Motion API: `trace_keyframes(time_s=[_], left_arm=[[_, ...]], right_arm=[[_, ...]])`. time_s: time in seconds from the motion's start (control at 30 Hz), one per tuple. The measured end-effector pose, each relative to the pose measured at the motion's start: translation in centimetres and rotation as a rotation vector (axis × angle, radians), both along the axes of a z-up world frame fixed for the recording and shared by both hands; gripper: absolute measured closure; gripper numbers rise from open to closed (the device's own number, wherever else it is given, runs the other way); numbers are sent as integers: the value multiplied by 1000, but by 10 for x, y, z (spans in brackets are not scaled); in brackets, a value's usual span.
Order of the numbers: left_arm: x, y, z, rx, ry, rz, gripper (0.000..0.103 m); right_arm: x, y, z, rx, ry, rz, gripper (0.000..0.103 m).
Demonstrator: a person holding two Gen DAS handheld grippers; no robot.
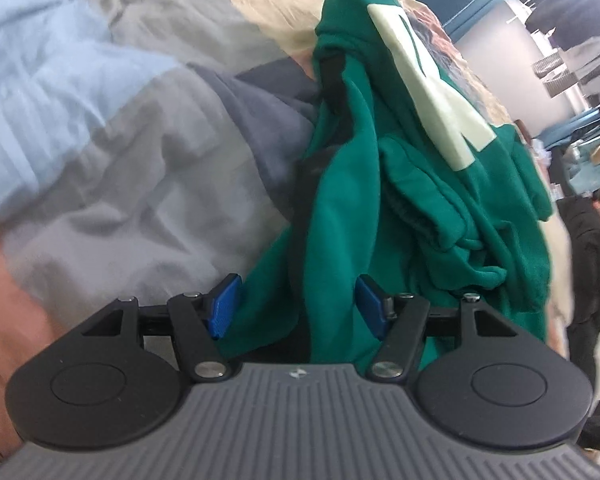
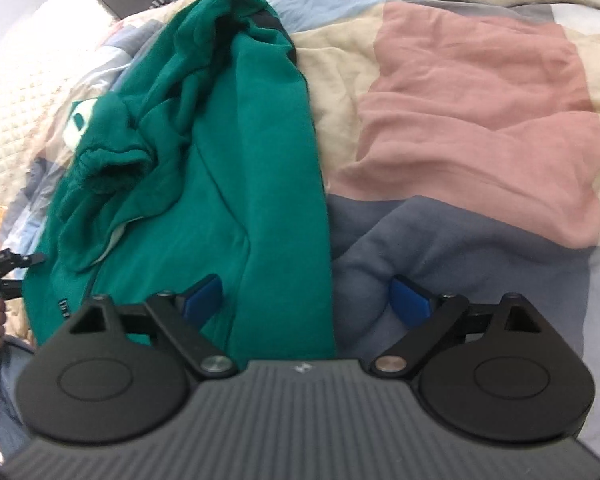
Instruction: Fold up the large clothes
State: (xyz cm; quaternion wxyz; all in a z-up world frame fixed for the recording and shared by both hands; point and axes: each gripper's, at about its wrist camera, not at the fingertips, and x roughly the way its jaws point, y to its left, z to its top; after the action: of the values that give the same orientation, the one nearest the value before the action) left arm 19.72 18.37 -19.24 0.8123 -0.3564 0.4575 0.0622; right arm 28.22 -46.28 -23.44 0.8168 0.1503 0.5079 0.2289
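On a bed's patchwork quilt (image 2: 480, 92), a crumpled green fleece sweatshirt (image 2: 228, 168) lies beneath both released grippers, left gripper (image 1: 298, 306) and right gripper (image 2: 306, 300), pads untouching.

sweatshirt (image 2: 228, 184) on quilt (image 2: 480, 128) | bunched at quilt's left side

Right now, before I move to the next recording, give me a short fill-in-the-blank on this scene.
1. The crumpled sweatshirt is ____ in colour.
2. It lies on a ____ quilt of pink, grey, blue and beige blocks.
3. The pads of the right gripper are ____ in colour.

Missing words: green; patchwork; blue
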Motion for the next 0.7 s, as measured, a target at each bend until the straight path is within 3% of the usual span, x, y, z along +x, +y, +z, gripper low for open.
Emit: trace_keyframes(time_s=[0.17, 0.3, 0.43, 0.53, 0.63, 0.7], left_arm=[[-6, -7, 6, -130, -51, -101, 36], [-6, -16, 5, -124, -11, -122, 36], [-2, -19, -5, -43, 65, -109, 36], [0, -17, -10, -23, 76, -67, 36], [3, -17, -14, -52, 75, -76, 36], [4, -19, -14, -122, 56, -120, 36]], right_arm=[[-4, -21, 6, 211, -16, 32, 10], [-7, -24, 13, 315, -69, 51, 10], [1, -12, 3, 234, -50, 42, 12], [9, -3, -8, 192, -34, 49, 13], [14, 10, -12, 180, -37, 79, 11], [17, 16, -15, 207, -26, 128, 11]])
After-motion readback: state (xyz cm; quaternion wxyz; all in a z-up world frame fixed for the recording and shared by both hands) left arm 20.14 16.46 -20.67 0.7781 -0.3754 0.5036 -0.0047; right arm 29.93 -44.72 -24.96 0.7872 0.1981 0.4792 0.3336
